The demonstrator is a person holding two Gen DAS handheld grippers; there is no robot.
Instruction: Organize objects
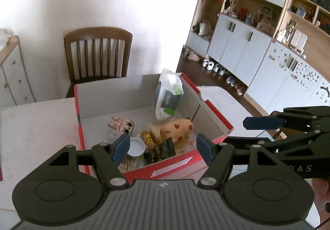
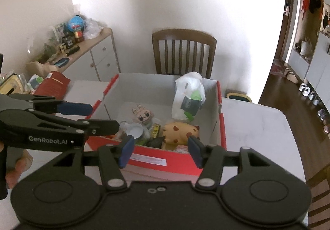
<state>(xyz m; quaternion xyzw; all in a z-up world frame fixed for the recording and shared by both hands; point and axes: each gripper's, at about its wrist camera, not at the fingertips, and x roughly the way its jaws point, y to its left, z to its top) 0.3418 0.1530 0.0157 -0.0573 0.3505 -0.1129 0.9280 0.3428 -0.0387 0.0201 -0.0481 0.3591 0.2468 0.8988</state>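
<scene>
A red cardboard box (image 1: 177,165) (image 2: 171,166) with a white inside stands open on the white table. It holds a plastic bag (image 1: 169,93) (image 2: 188,98) with a dark and green packet leaning in the far right corner. Lower down lie a yellow spotted plush toy (image 1: 177,129) (image 2: 179,132), a bunny-eared doll (image 1: 121,125) (image 2: 142,115), a white round lid (image 1: 136,146) (image 2: 134,130) and a dark snack packet (image 1: 163,149). My left gripper (image 1: 163,148) (image 2: 105,117) hangs open above the box's near edge. My right gripper (image 2: 160,150) (image 1: 235,131) is open beside it, also holding nothing.
A wooden chair (image 1: 97,54) (image 2: 183,52) stands behind the table (image 1: 37,126) (image 2: 257,126). A red box lid (image 2: 52,83) lies at the left, near a cluttered sideboard (image 2: 82,50). Wall cabinets (image 1: 247,44) and shoes on the floor are at the right.
</scene>
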